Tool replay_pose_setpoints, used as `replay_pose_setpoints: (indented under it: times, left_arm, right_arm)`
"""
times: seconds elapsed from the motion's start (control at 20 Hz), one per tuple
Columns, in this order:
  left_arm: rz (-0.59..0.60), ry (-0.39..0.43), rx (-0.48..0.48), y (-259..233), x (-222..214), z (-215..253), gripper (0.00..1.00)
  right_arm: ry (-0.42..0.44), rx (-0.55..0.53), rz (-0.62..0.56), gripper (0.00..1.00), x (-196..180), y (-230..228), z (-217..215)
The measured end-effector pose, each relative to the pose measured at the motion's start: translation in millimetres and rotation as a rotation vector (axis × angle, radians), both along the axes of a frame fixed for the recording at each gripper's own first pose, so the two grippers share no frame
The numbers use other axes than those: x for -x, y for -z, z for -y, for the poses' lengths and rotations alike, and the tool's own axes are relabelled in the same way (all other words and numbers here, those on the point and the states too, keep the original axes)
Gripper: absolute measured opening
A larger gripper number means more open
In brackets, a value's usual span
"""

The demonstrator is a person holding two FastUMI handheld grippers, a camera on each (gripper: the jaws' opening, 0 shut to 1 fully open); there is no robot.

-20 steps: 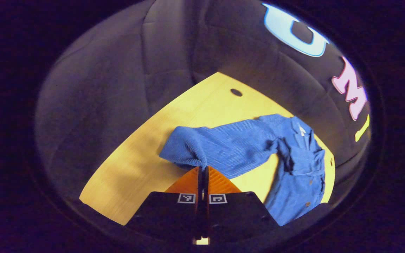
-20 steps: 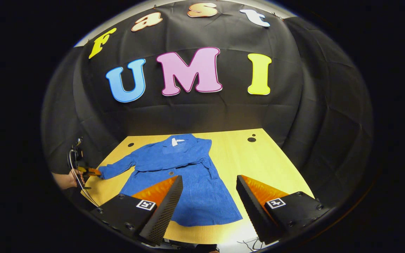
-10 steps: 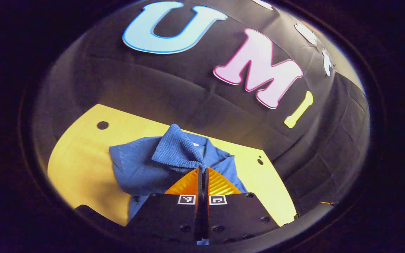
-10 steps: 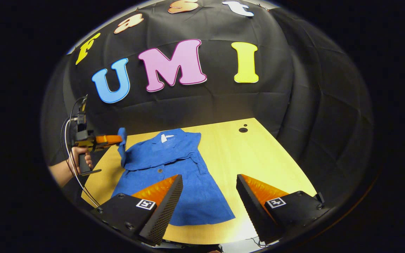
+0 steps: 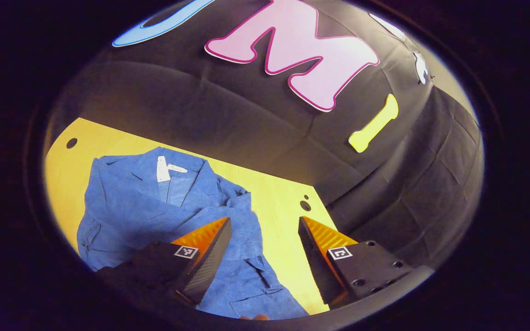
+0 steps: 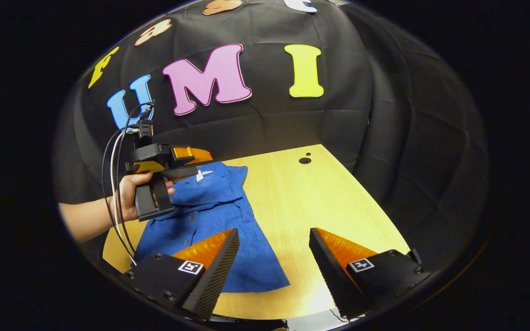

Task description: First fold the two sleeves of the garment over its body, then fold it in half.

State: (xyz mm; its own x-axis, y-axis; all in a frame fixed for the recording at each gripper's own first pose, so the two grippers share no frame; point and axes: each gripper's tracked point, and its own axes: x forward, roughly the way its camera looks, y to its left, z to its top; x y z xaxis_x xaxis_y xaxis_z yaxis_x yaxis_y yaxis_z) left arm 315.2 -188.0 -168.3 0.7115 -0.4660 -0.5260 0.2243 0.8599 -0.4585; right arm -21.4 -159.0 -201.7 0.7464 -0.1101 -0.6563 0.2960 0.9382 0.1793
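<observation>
A blue corduroy shirt (image 5: 145, 207) lies collar-up on the yellow table (image 5: 279, 202), its white neck label facing up. One sleeve (image 5: 228, 220) lies folded across the chest. My left gripper (image 5: 264, 220) hangs open above the shirt's right side, nothing between its fingers. In the right gripper view the shirt (image 6: 210, 216) lies left of centre, and a hand (image 6: 129, 195) holds the left gripper (image 6: 200, 163) over its collar. My right gripper (image 6: 274, 232) stands open above the hem and the near table edge, holding nothing.
Bare tabletop (image 6: 334, 197) stretches to the right of the shirt. Small round holes (image 6: 305, 160) mark the far corners of the table. Cables (image 6: 115, 184) loop down from the left gripper. Black cloth walls close off the back and sides.
The left gripper carried the sleeve cuff up and over the shirt's body, then opened and let it go. The right gripper stayed open and shifted only slightly.
</observation>
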Motion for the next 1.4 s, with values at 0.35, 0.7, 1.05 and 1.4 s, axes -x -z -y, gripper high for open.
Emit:
replay_pose_setpoints:
  times: [0.35, 0.7, 1.05, 1.4]
  left_arm:
    - [0.009, -0.13, -0.195, 20.6, 117.7, -122.8, 0.85]
    - [-0.302, -0.144, -0.474, 119.5, 307.0, -244.0, 0.84]
    - [-0.455, -0.189, -0.469, 154.7, 334.5, -255.1, 0.84]
    - [-0.468, -0.165, -0.522, 162.1, 335.5, -255.4, 0.81]
  right_arm:
    - [-0.076, -0.026, -0.138, 0.98, 2.5, 62.8, -20.1]
    - [-0.165, -0.065, -0.316, 0.99, 29.8, 127.8, -51.1]
    - [-0.193, -0.064, -0.449, 0.99, 40.1, 176.2, -61.7]
    - [-0.229, 0.003, -0.505, 0.98, 52.5, 191.4, -67.2]
